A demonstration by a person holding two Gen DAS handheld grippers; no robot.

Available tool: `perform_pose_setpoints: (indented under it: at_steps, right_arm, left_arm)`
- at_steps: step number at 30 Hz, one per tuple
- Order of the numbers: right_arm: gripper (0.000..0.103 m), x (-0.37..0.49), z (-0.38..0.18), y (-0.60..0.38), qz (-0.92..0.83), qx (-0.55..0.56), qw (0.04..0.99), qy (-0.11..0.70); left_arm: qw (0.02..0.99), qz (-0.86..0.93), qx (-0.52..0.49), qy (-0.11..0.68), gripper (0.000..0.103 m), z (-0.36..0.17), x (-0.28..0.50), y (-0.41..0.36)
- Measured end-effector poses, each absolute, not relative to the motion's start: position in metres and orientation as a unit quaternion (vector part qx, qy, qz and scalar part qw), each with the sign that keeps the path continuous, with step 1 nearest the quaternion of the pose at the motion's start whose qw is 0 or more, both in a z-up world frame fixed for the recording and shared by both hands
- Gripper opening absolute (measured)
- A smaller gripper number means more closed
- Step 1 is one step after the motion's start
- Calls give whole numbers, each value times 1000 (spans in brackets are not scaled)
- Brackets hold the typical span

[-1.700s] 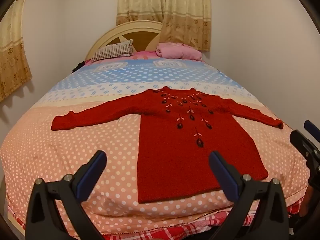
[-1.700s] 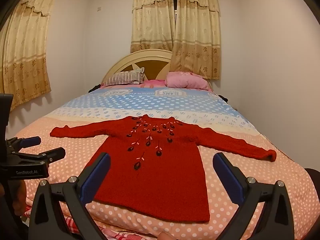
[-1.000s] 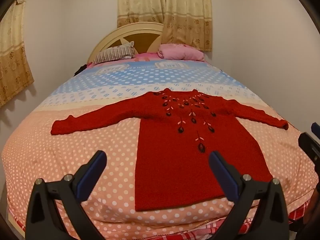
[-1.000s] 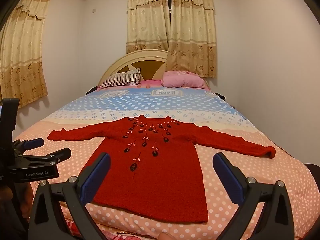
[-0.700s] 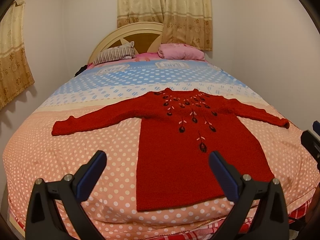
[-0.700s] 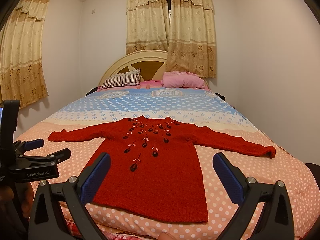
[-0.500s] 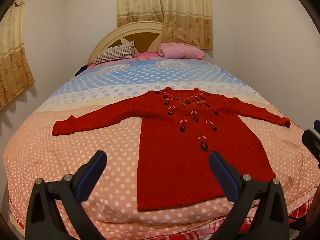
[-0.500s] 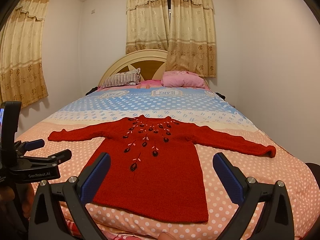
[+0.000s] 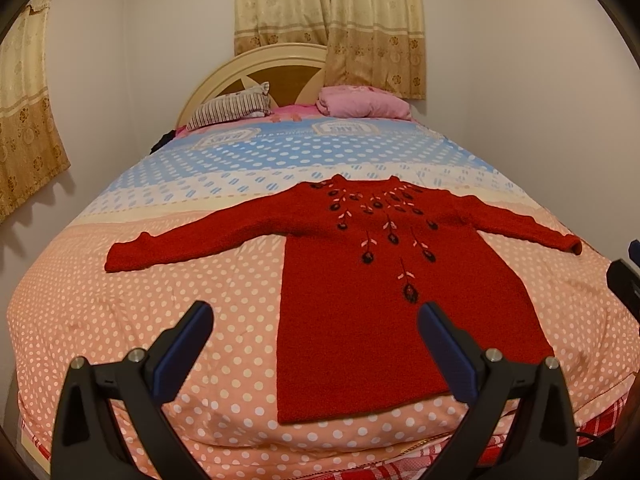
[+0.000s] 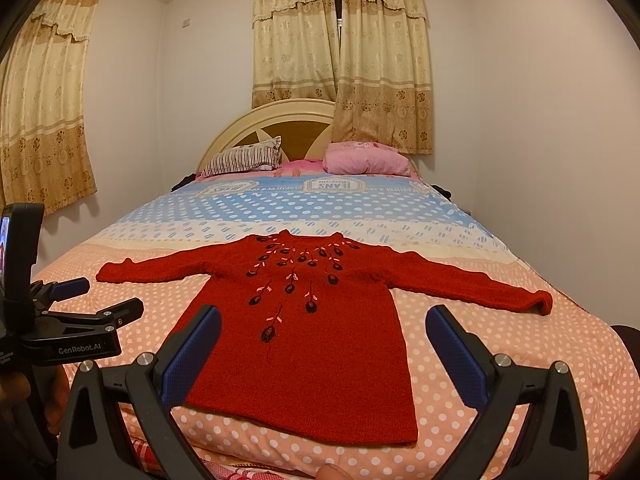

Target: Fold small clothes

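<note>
Red knitwear lies flat across the foot half of the bed: a small sweater [image 9: 372, 280] spread face up, both sleeves stretched out sideways, its hem close to the foot edge of the bedspread [image 9: 132, 320] and its collar pointing toward the headboard [image 10: 276, 120]. The left cuff stops well short of the bed's left edge; the right cuff reaches nearer to the right edge. From the collar up to the pillows the cover is bare, a wide stretch of blue and white dots. A striped pillow [image 10: 244, 160] and a pink pillow [image 10: 364, 160] sit side by side against the headboard, with curtains [image 10: 340, 60] hanging behind.

Both tools hover just off the foot edge. The left gripper [image 9: 316, 348] has its jaws spread wide and grips nothing; its blue pads frame the lower left part of the sweater and the bare cover beside it. The right gripper [image 10: 324, 350] is likewise gaping and empty, framing the sweater's lower body (neither touches the knit).

Readable writing: "GenRobot.AI" in white on the side of the left tool, seen from the right wrist view, and an upside-down "JEANS" badge printed on the cover near the pillows. Smaller print around it is too fine to read.
</note>
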State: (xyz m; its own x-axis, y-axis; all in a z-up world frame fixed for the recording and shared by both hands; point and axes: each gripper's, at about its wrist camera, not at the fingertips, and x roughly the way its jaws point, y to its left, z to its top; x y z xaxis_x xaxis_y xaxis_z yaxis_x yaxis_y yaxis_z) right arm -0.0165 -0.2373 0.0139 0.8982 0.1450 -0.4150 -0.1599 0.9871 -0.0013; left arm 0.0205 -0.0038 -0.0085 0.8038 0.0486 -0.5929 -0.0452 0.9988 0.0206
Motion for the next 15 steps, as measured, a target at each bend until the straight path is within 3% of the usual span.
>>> perform_pose_setpoints:
  at_steps: [15]
  right_arm:
    - [102,-15,11,-234,81,-17,973,214]
  left_arm:
    - [950,25,2,312,103,-9,20,-3]
